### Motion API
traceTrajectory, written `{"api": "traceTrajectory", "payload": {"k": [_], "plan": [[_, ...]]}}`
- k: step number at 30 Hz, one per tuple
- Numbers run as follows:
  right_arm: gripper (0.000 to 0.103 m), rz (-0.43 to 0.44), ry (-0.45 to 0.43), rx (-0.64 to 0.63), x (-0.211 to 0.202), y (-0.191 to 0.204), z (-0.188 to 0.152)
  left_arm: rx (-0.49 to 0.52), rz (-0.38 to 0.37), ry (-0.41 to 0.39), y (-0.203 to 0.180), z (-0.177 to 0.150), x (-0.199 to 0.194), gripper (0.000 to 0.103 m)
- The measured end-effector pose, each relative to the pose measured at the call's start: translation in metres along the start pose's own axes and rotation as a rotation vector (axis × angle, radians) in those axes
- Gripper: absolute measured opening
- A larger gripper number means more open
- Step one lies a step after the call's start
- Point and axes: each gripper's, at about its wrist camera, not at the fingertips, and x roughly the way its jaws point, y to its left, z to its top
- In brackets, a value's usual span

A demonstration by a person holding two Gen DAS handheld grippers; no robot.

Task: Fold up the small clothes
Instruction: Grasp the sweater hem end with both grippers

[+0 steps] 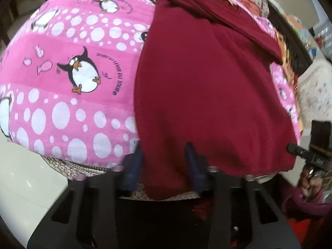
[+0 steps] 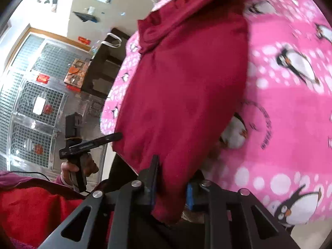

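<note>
Both tongs grip the same dark red garment, and we go through the left wrist view first: our left tongs (image 1: 164, 166) are clenched on the near hem of the dark red garment (image 1: 207, 87), one blue finger (image 1: 194, 166) lying on top of the cloth and the other showing at its left edge. That garment lies spread on a pink penguin-print cover (image 1: 68, 78) dotted with white circles, its far part folded into a thick band. At the right edge of this view we see the other handheld device (image 1: 311, 155) with a hand (image 1: 309, 182) around its grip. From the right wrist view, our right tongs (image 2: 169, 184) pinch the near corner of the dark red garment (image 2: 186, 87), a bunch of cloth squeezed between the dark finger (image 2: 153, 172) and the blue pad. To the left, the left device (image 2: 89, 143) points its tip at the garment's edge. Beyond it stands a glazed door with metal grilles (image 2: 35, 108).
</note>
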Motion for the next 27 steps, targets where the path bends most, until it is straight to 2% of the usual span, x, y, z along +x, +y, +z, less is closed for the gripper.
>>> {"api": "traceTrajectory", "payload": {"k": [2,6,14,21,27], "plan": [[0.021,0.023,-0.013,-0.025,-0.002,0.006,0.006,-0.016,-0.025,0.007,0.002,0.002,0.000,0.020],[0.020,0.036,-0.035,-0.047,-0.007,0.011,0.013,0.019,-0.023,0.003,-0.007,0.003,-0.002,0.013],[0.020,0.074,-0.135,-0.035,-0.027,0.007,0.021,-0.028,-0.091,-0.030,-0.007,0.010,-0.015,0.011],[0.020,0.109,-0.228,-0.021,-0.040,0.005,0.032,-0.015,-0.134,-0.148,-0.013,0.025,-0.044,0.008],[0.020,0.105,-0.325,-0.047,-0.056,0.012,0.057,0.019,-0.167,-0.253,-0.026,0.057,-0.059,0.007]]}}
